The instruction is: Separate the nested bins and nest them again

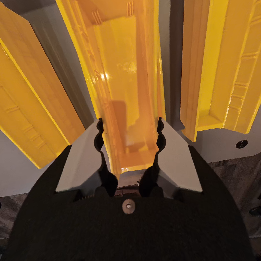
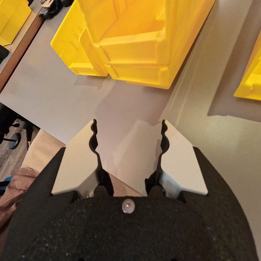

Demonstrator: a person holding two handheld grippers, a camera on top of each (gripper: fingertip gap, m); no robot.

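Here the left gripper [image 1: 130,120] is hanging over the middle yellow plastic bin [image 1: 124,70], its jaws spread apart and straddling the bin's near end without clamping anything; whether the pads are touching the walls I cannot tell. That bin is lying lengthwise away from the camera near the front edge of the pale grey counter [image 1: 220,142], its open top facing up. A second yellow bin [image 1: 32,107] is sitting to its left and a third yellow bin [image 1: 220,73] to its right, each apart from it with bare counter between, so the set appears to be laid out separated, probably so each can be picked up singly for re-nesting.

In the right wrist view, the right gripper [image 2: 129,120] is hovering over bare counter with its jaws wide and nothing between them. Ahead of it two yellow bins [image 2: 127,46] are standing close together, the nearer overlapping the other, and another yellow bin corner [image 2: 250,84] is showing at the right edge. The right one seems to be waiting in reserve while the left lines up a grasp.
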